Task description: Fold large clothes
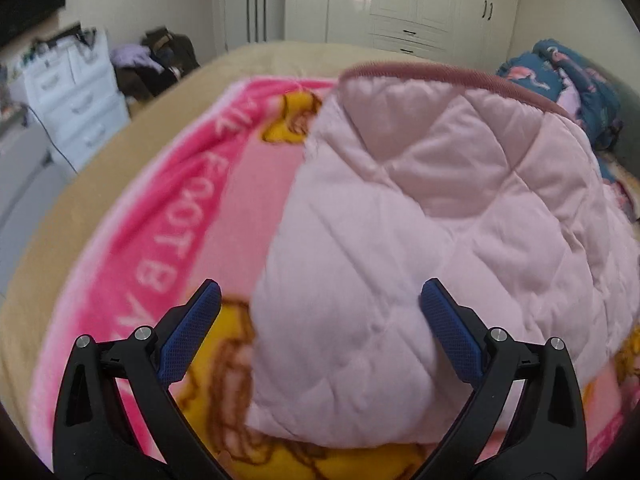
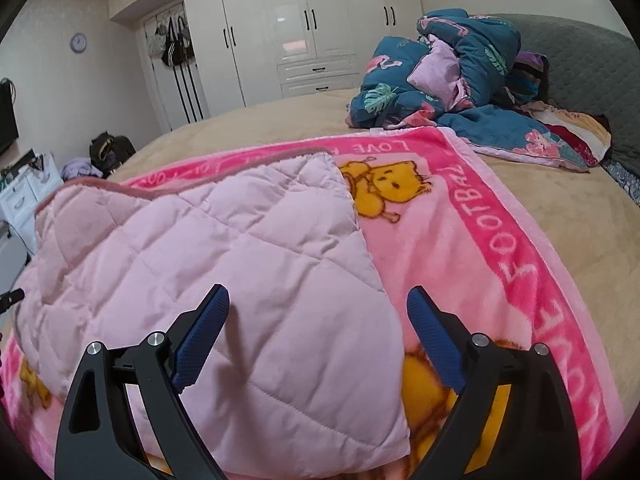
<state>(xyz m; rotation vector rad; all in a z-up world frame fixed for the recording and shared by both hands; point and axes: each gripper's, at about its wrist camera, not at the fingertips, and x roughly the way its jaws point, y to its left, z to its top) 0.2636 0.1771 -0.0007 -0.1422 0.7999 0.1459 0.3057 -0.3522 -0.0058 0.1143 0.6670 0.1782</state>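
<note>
A: Quilted pink garment — where's it lying?

B: On the pink cartoon blanket, which is spread over the tan bed. Pale pink diamond stitching, darker ribbed trim along its far edge at 12 o'clock in the left wrist view. Looks folded over, lining side up.

A: Left gripper?

B: Jaws wide apart, nothing between them. Right blue pad sits over the garment, left pad over the blanket's yellow bear print. Can't tell if either touches cloth.

A: Right gripper?

B: Also spread wide, holding nothing. In the right wrist view the garment fills 9 to 12 o'clock; its right edge runs between the fingers. Left pad over the garment, right one over the blanket.

A: Rest of the scene?

B: Blue floral bedding heap at 1 o'clock on the bed, well apart from the garment. White wardrobe at 12. Small white drawer unit at 10 in the left view. Wall clock at 10 in the right view. Left view is motion-blurred.
</note>
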